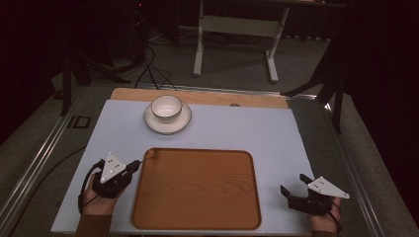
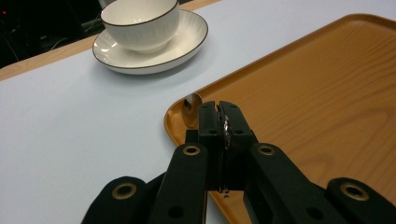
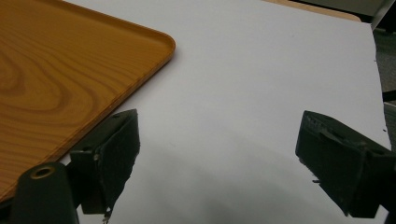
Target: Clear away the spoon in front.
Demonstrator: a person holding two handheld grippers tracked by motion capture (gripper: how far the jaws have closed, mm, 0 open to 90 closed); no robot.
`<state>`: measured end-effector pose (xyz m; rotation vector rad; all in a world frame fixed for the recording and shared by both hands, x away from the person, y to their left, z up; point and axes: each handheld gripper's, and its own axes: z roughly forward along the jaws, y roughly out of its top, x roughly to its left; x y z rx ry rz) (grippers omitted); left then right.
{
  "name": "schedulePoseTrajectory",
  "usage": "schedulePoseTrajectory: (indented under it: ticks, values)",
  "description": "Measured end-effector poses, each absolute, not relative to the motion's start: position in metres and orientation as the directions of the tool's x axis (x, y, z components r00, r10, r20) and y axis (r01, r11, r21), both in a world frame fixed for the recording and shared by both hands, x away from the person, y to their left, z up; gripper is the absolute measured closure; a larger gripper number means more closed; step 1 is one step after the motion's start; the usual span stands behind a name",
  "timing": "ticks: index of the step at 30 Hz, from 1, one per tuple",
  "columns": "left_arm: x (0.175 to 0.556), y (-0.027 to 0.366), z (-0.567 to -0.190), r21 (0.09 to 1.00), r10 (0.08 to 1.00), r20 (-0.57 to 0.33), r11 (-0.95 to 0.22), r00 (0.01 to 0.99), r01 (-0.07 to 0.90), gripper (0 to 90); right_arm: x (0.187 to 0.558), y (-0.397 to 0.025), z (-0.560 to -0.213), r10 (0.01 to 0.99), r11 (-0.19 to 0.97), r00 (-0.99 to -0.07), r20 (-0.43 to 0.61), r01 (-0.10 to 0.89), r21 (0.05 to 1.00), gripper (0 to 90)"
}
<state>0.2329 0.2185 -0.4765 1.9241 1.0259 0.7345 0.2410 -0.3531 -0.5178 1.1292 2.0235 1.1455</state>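
Two grippers sit at the near edge of the table in the high view, one at each side of a wooden tray (image 1: 197, 190). The tray lies on a pale sheet (image 1: 247, 131) that covers most of the tabletop. The left gripper (image 1: 134, 165), held in the left hand (image 1: 96, 200), reaches to the tray's near-left corner area by its far-left rim. The right gripper (image 1: 295, 185), in the right hand (image 1: 323, 217), rests on the sheet right of the tray, jaws spread. Beyond the tray, a white bowl (image 1: 166, 107) stands on a white plate (image 1: 167, 121).

In the left gripper view, the left gripper (image 2: 219, 119) has its jaws pressed together on a thin metal spoon (image 2: 191, 108), whose handle runs between them; the spoon's bowl pokes out ahead, over the tray's (image 2: 303, 116) corner. The dark-rimmed bowl (image 2: 140, 23) and plate (image 2: 187, 39) stand farther off on the sheet.

In the right gripper view, the right gripper (image 3: 217, 154) is wide apart, holding nothing, above the bare sheet (image 3: 243, 70). The tray's (image 3: 56, 70) corner lies just beside the left-hand jaw.
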Motion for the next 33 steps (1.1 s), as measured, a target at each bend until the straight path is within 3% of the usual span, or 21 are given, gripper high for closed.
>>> schedulePoseTrajectory:
  ticks: [33]
  values:
    - [0.204,0.203,-0.495,0.831,0.828,0.11,-0.381,0.55,0.407,77.3,0.241,-0.352,-0.518,0.864,0.292,-0.5,-0.061,0.399,0.869,13.6]
